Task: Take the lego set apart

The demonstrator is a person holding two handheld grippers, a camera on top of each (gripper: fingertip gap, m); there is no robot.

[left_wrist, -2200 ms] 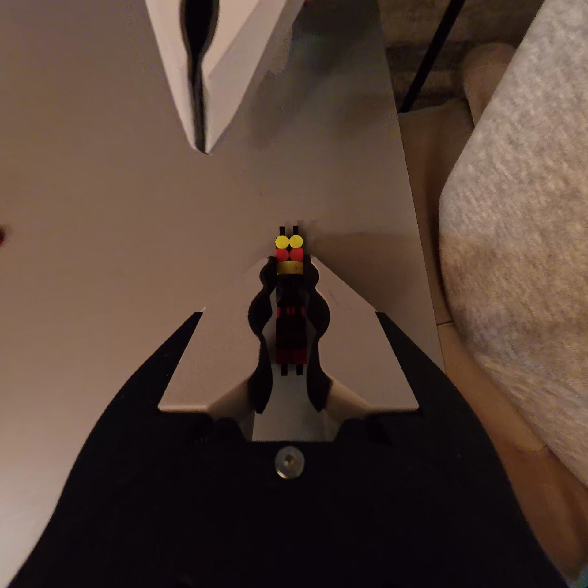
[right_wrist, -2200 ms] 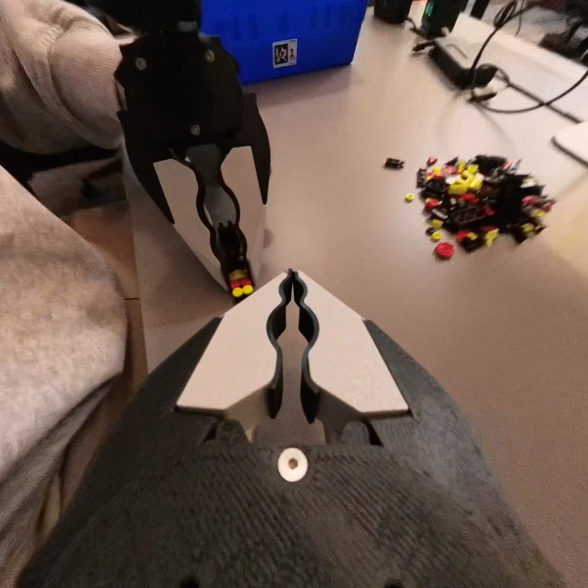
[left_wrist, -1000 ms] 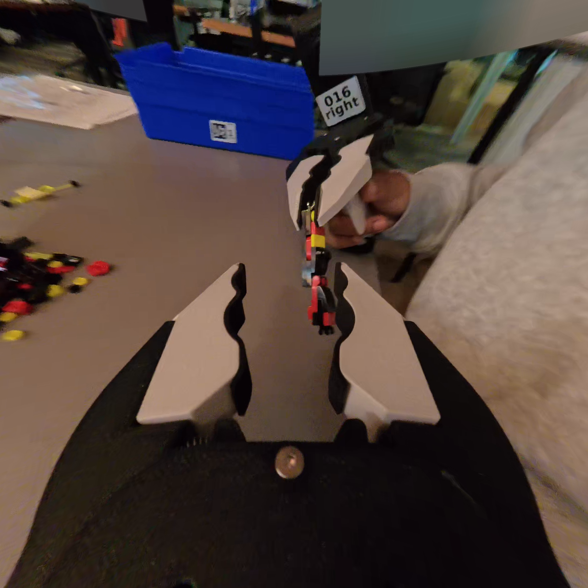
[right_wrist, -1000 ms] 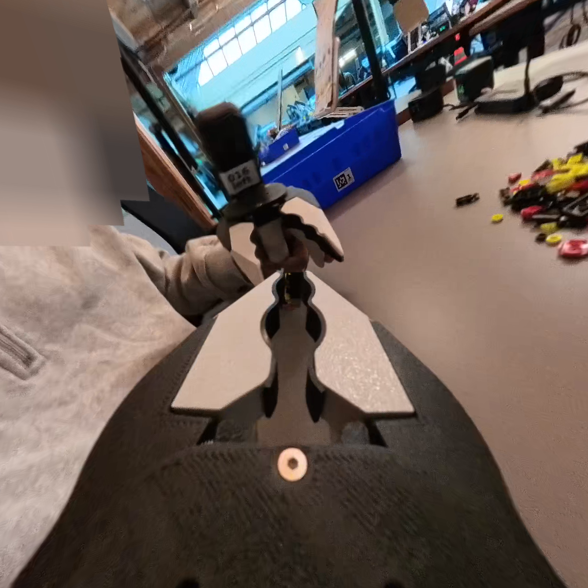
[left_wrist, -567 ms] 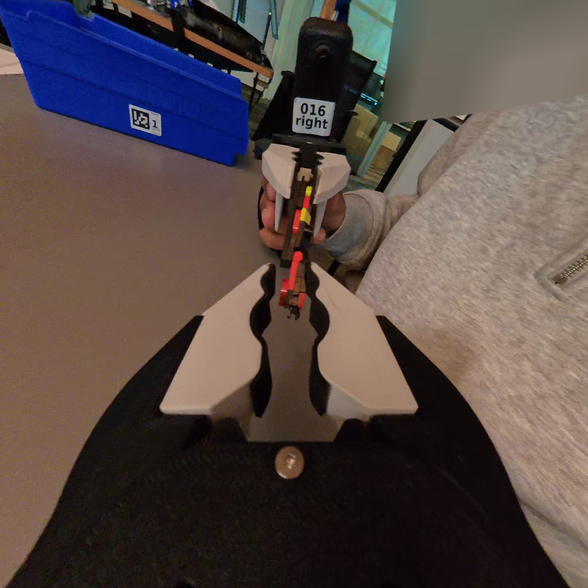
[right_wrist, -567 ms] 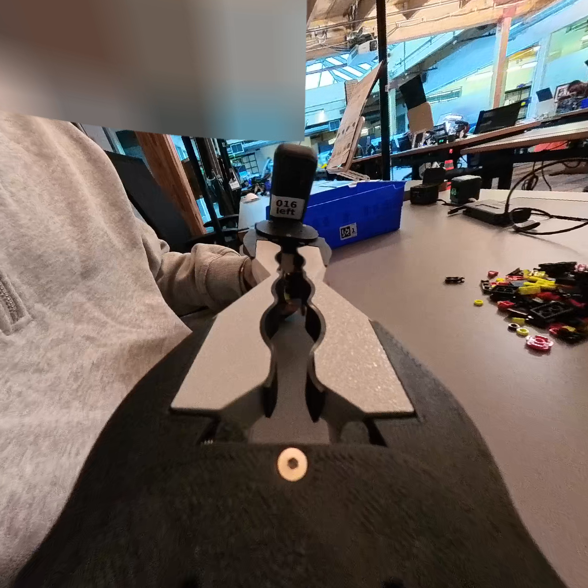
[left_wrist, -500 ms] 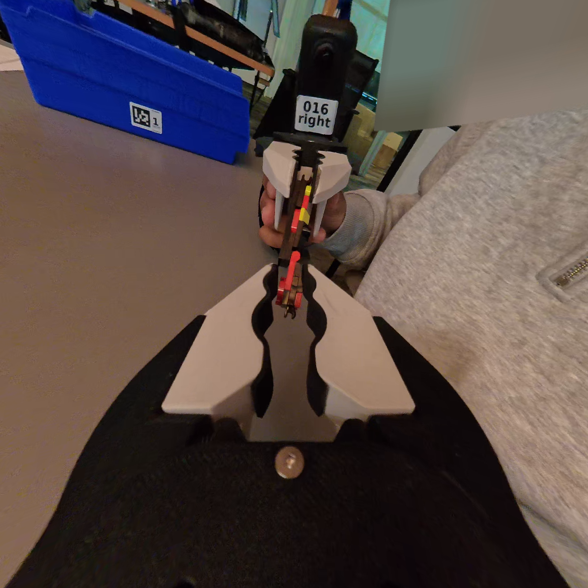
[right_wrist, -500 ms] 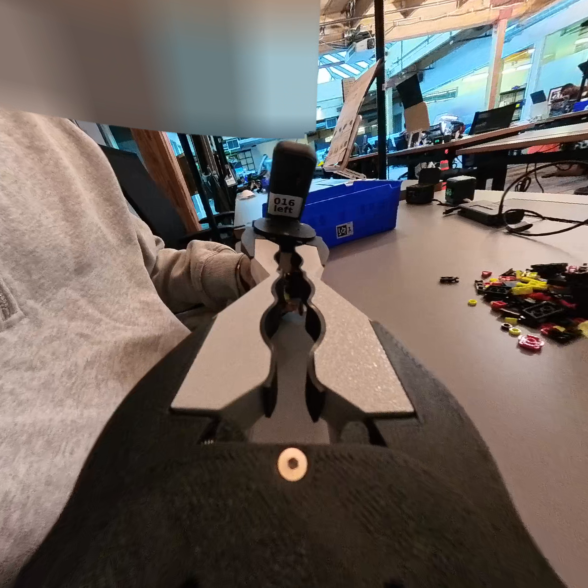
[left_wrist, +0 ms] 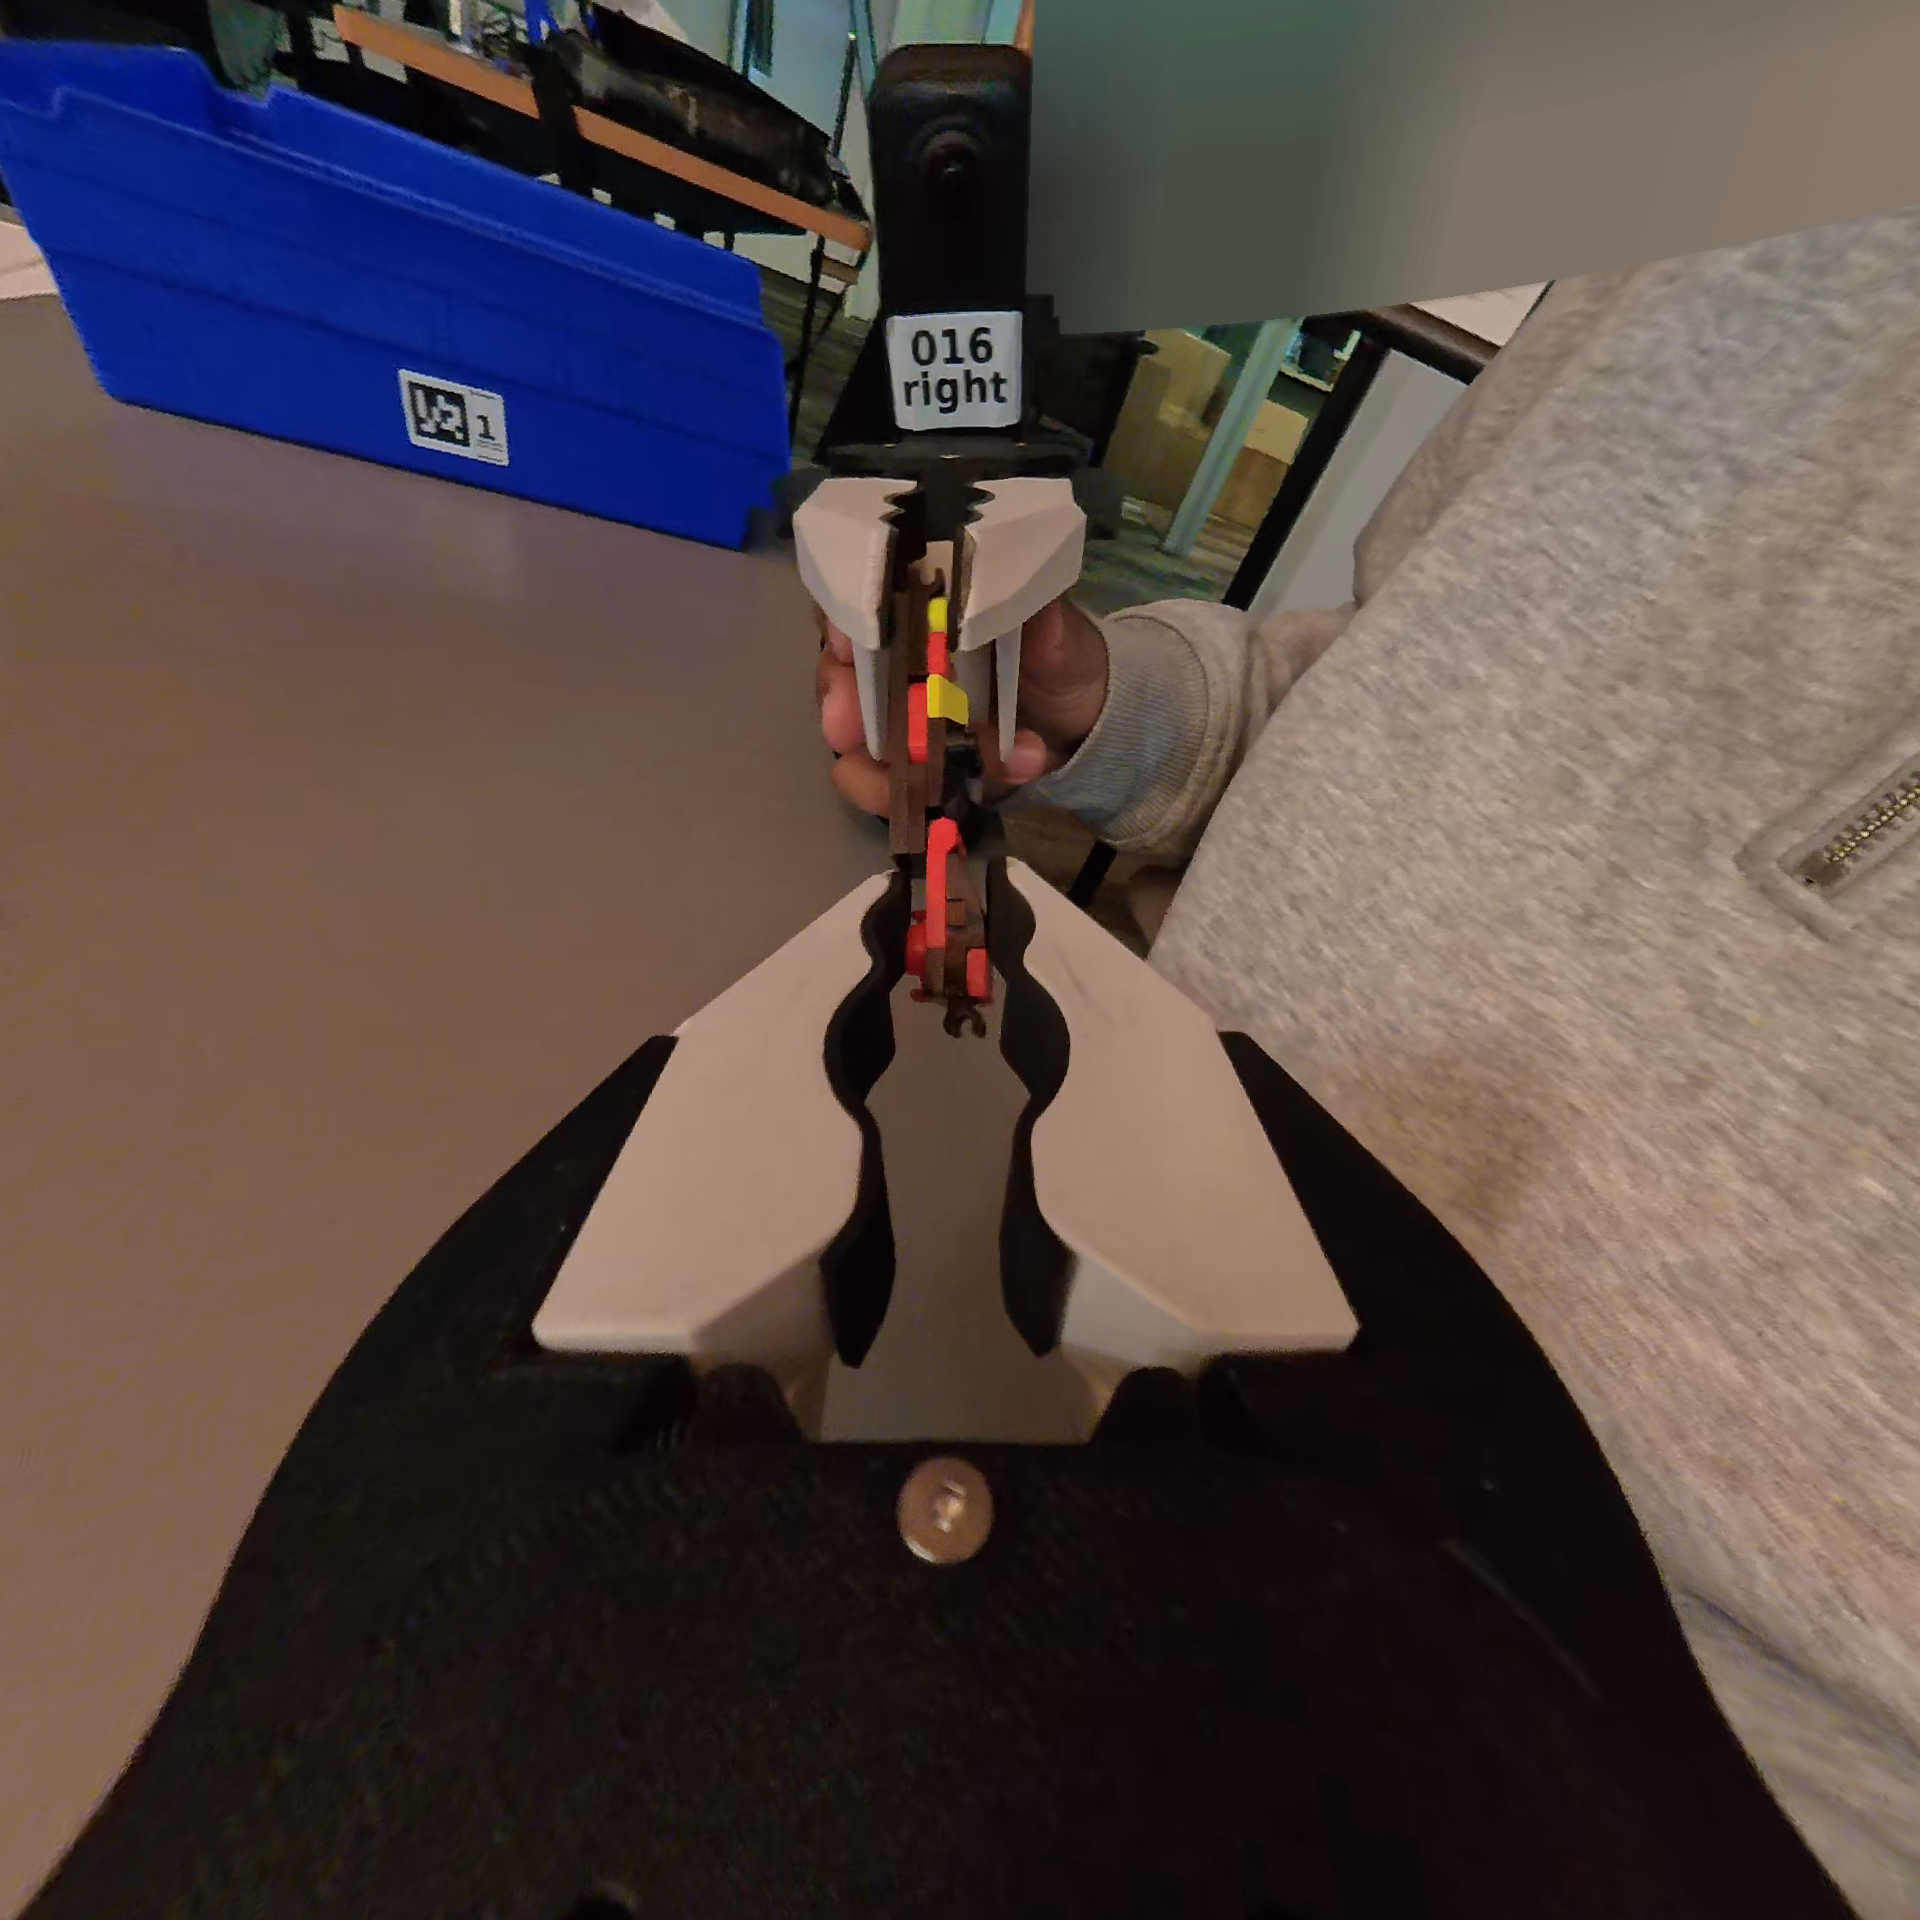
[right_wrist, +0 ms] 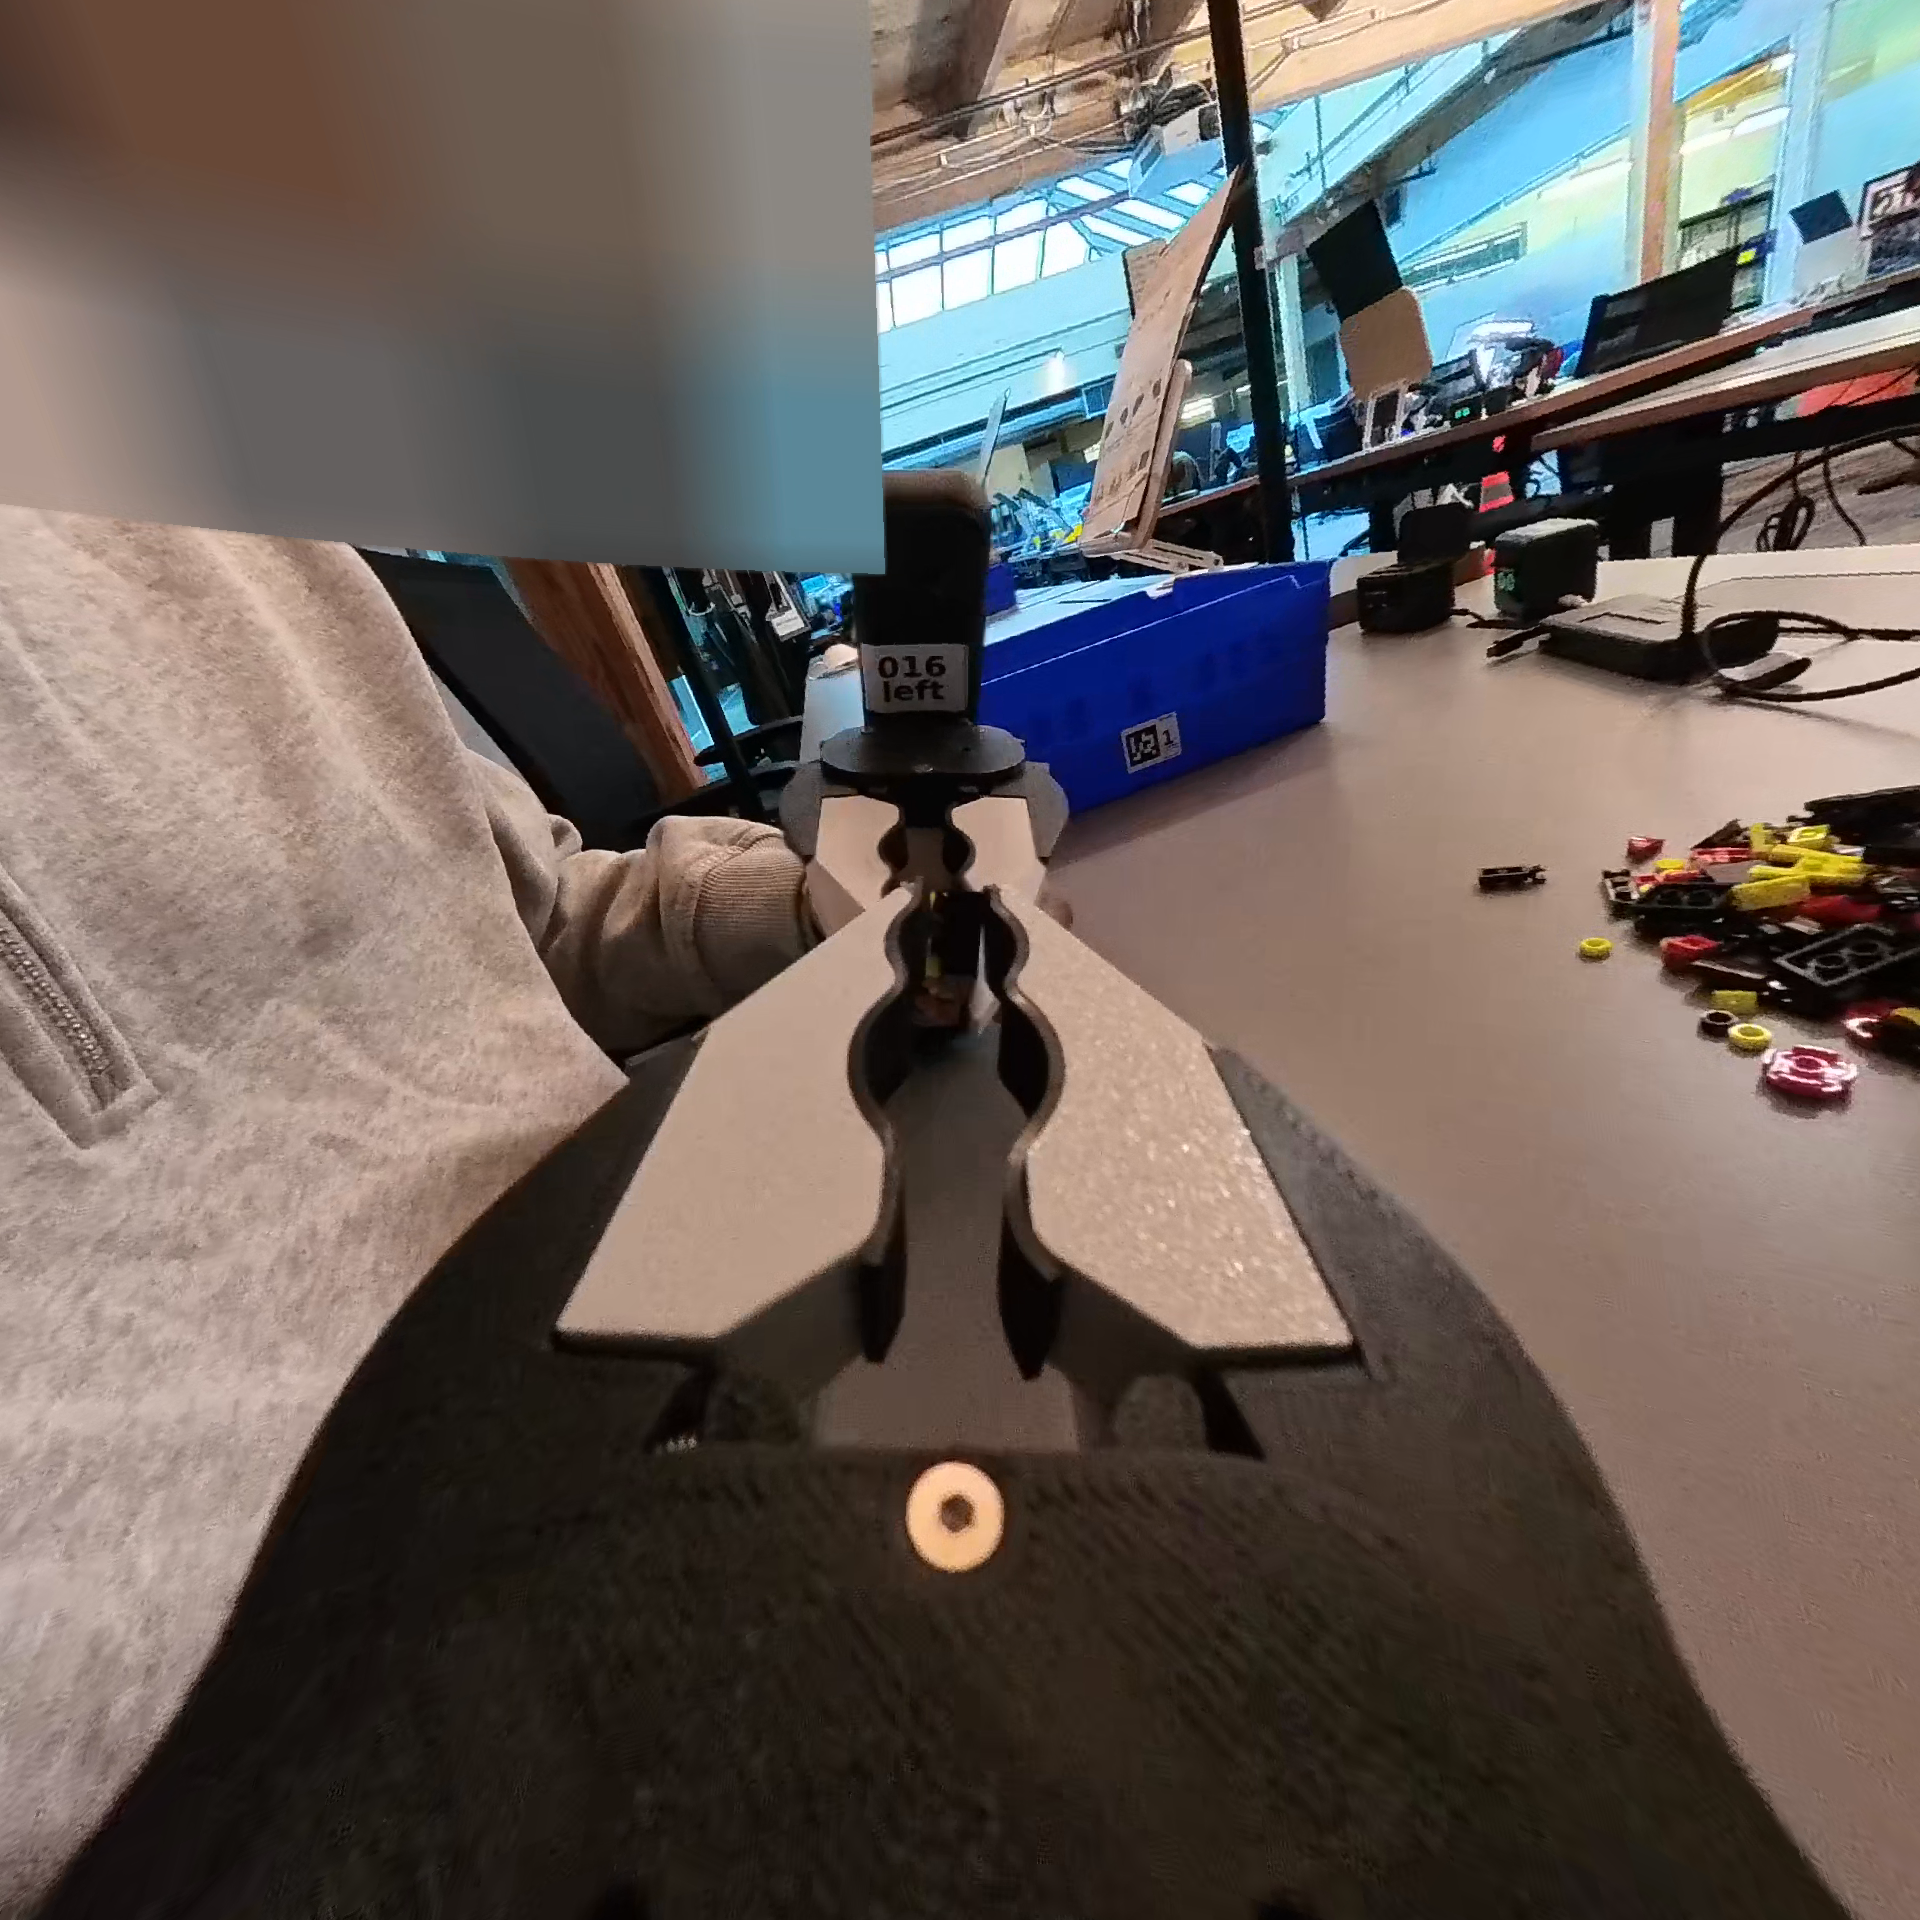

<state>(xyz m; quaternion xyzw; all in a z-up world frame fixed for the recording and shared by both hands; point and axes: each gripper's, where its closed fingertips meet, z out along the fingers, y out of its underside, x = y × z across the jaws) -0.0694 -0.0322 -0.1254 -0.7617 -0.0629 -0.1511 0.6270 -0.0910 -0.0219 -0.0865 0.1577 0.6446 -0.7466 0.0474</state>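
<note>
step: pulling apart | left hand-held gripper (left_wrist: pixel 943 883) and right hand-held gripper (left_wrist: pixel 940 665) both clamp slim black-red-yellow lego strip (left_wrist: pixel 933 790) | next: opposite pull

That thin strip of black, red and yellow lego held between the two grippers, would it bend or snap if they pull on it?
The thin black, red and yellow lego strip looks rigid, so it probably won't flex. Being many small clipped pieces, it would likely pop apart at a joint. With the left gripper and right gripper each clamping one end, it seems light and could shed loose bits.
</note>
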